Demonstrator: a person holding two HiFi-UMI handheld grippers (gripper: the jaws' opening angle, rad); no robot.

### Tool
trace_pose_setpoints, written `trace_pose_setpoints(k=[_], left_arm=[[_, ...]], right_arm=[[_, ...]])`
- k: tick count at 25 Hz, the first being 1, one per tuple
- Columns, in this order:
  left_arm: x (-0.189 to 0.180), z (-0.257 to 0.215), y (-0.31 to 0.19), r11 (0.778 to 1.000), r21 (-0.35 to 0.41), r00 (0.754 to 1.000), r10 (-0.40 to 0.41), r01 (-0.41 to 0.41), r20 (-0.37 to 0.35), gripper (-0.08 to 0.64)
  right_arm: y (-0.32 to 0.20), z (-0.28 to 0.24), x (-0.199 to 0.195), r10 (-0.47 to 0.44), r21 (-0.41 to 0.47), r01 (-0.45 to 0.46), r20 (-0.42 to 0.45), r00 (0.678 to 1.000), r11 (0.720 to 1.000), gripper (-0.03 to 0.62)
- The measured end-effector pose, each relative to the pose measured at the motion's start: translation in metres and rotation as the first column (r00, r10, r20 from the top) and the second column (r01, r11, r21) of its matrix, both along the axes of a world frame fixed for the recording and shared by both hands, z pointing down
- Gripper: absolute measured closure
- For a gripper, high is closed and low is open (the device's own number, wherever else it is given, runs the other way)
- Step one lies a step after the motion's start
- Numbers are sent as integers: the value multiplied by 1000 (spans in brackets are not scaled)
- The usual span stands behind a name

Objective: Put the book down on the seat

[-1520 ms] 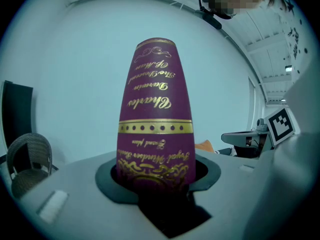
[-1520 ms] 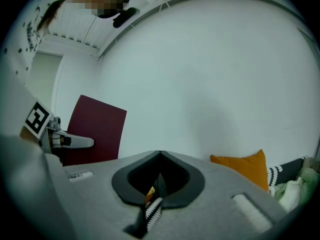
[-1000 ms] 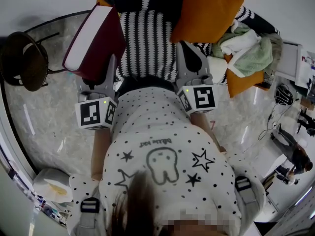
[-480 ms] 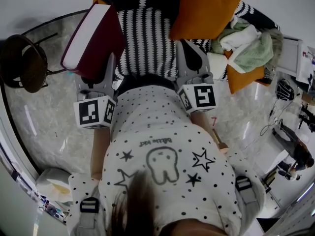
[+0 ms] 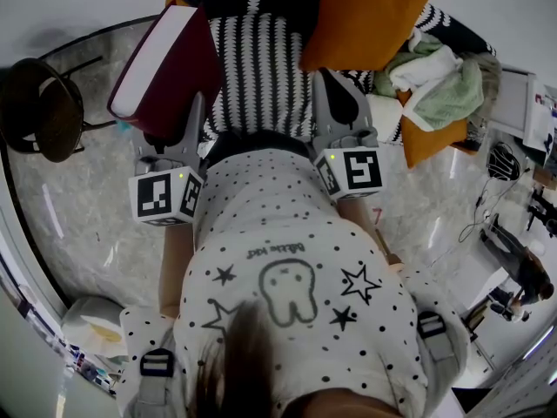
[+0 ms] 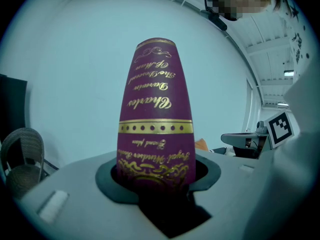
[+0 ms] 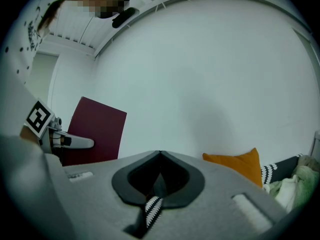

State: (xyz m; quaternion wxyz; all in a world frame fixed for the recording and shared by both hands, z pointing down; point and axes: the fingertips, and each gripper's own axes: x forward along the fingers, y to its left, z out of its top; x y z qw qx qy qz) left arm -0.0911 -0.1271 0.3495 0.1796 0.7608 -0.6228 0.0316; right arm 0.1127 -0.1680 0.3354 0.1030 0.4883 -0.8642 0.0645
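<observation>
A thick maroon book (image 5: 187, 72) with white page edges and gold lettering on its spine (image 6: 155, 119) stands tilted in the air, left of the black-and-white striped seat cushion (image 5: 261, 77). My left gripper (image 5: 190, 122) is shut on the book's lower end, and the spine fills the space between its jaws (image 6: 155, 176). My right gripper (image 5: 335, 94) hangs over the striped cushion's right part, its jaws (image 7: 160, 159) shut with nothing held. From the right gripper view the book's cover (image 7: 95, 131) shows at the left.
An orange cushion (image 5: 365, 20) leans at the seat's back right, and green and white cloths (image 5: 435, 81) are piled further right. A dark round stool (image 5: 39, 107) stands on the marble floor at the left. A wall lies behind the seat.
</observation>
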Motion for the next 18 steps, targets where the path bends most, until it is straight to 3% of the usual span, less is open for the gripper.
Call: trace_pose_setpoints(k=[11,18], left_arm=[[1,20,-7,992,-111,997,60,-65,-48,325],[2,39,-23,979,-171,989,94,-113,-114,325]], right_arm=[[-2,-5,5,25,-5,-25,-7,1000,1000,592],[-12,-1,8,61,-13,-62,-18,998,998,592]])
